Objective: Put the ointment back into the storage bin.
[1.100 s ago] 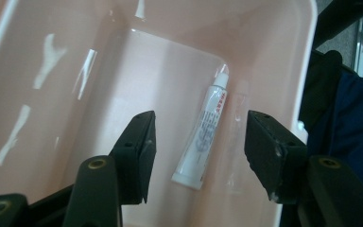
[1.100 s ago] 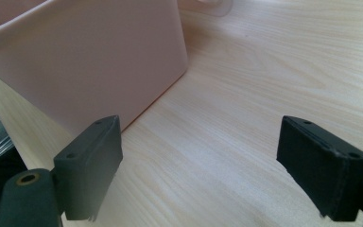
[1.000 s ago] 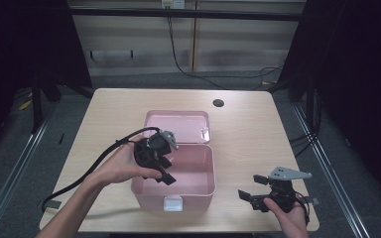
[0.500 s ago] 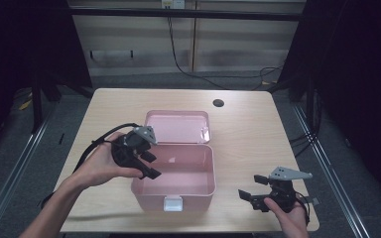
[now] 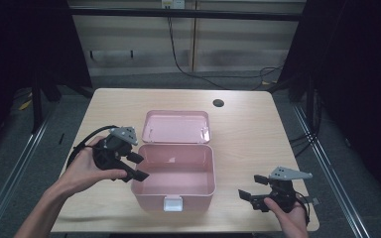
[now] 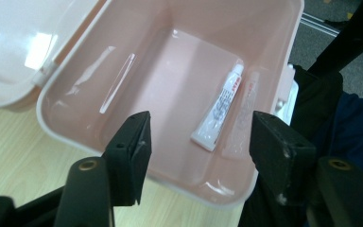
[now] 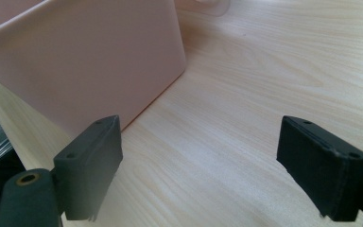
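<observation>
A pink plastic box (image 5: 206,186) stands open in the middle of the table, its lid (image 5: 177,127) laid back flat behind it. A small white tube (image 6: 217,109) lies on the box floor near one wall. My left gripper (image 5: 138,166) hovers at the box's left rim, pointing in over it. Its jaws have just been opening, and nothing is between them (image 6: 203,142). My right gripper (image 5: 252,187) rests near the table's front right corner with its jaws wide apart. It faces the box's outer wall (image 7: 85,61) with bare wood between the fingers (image 7: 217,161).
The light wooden table (image 5: 248,134) has a round dark hole (image 5: 218,103) at the back. A white latch (image 5: 173,203) sits on the box's front wall. A black cable (image 5: 82,146) loops from the left gripper. Dark floor and metal rails surround the table.
My left gripper has moved left, from over the box's interior to its left rim, and its jaws stand wider. The right gripper has stayed put.
</observation>
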The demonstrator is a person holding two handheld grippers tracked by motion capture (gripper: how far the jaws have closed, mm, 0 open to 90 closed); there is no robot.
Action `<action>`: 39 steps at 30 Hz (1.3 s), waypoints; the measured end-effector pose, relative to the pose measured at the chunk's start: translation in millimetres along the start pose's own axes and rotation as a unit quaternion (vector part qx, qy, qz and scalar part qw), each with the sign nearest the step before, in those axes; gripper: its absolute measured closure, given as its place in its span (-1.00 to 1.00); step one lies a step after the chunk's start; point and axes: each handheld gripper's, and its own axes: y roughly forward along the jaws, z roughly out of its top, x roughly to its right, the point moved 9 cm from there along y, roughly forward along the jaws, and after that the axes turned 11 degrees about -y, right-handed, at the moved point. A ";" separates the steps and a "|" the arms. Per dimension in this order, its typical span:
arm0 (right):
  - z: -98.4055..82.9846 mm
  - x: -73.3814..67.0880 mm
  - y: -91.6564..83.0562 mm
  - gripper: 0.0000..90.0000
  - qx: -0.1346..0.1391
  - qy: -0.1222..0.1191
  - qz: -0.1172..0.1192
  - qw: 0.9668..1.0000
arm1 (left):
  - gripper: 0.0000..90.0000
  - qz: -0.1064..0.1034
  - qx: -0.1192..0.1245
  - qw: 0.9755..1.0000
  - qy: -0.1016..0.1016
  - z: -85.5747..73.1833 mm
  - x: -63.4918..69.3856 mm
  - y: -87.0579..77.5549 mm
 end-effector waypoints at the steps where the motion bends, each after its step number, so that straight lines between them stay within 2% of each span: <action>1: 0.1 -0.1 0.1 -0.68 0.000 0.000 -0.001 1.000 | -0.15 0.002 0.005 1.000 -0.002 -1.7 -1.0 -1.8; 3: 0.0 -0.1 0.0 -0.68 0.000 0.000 0.000 1.000 | -0.17 -0.001 0.010 1.000 0.002 -5.4 -2.3 -5.5; 4: -0.2 0.0 -0.3 -0.68 0.000 0.001 -0.001 1.000 | -0.17 0.004 0.020 1.000 -0.002 -8.2 -3.2 -8.6; 5: -0.2 0.1 -0.4 -0.68 0.000 0.001 -0.001 1.000 | -0.17 0.004 0.020 1.000 -0.002 -8.2 -3.2 -8.6; 6: -0.3 0.1 -0.3 -0.68 0.000 0.001 -0.002 1.000 | -0.18 0.002 0.026 1.000 -0.012 -12.4 -2.4 -9.8; 8: -0.3 0.3 0.0 -0.68 -0.001 0.001 -0.003 1.000 | -0.18 0.007 0.027 1.000 -0.005 -15.5 -4.5 -11.5; 9: -0.4 0.3 0.1 -0.68 -0.001 0.001 -0.003 1.000 | -0.20 0.005 0.032 0.999 -0.014 -20.2 -5.4 -12.1; 13: -0.9 0.6 -0.3 -0.68 -0.002 0.002 -0.004 1.000 | -0.23 0.011 0.033 0.999 -0.025 -29.8 -11.6 -12.0; 16: -1.0 0.6 0.0 -0.68 -0.003 0.002 -0.005 1.000 | -0.23 0.011 0.047 0.998 -0.046 -41.7 -18.2 -11.6; 22: -1.4 0.9 0.7 -0.68 -0.004 0.000 -0.004 1.000 | -0.24 0.019 0.059 0.996 -0.057 -57.5 -28.3 -10.6; 35: -4.3 0.8 2.2 -0.68 -0.016 0.001 -0.005 1.000 | -0.27 0.036 0.047 0.995 -0.086 -89.0 -44.8 7.1; 37: -4.7 1.3 2.3 -0.68 -0.017 0.002 -0.006 1.000 | -0.28 0.033 0.046 0.994 -0.097 -94.8 -46.6 10.2; 38: -5.3 1.4 2.7 -0.68 -0.019 0.004 -0.008 1.000 | -0.29 0.035 0.051 0.992 -0.108 -99.8 -50.1 12.1; 39: -5.3 1.4 2.7 -0.68 -0.019 0.004 -0.008 1.000 | -0.28 0.035 0.051 0.992 -0.108 -99.8 -50.1 12.1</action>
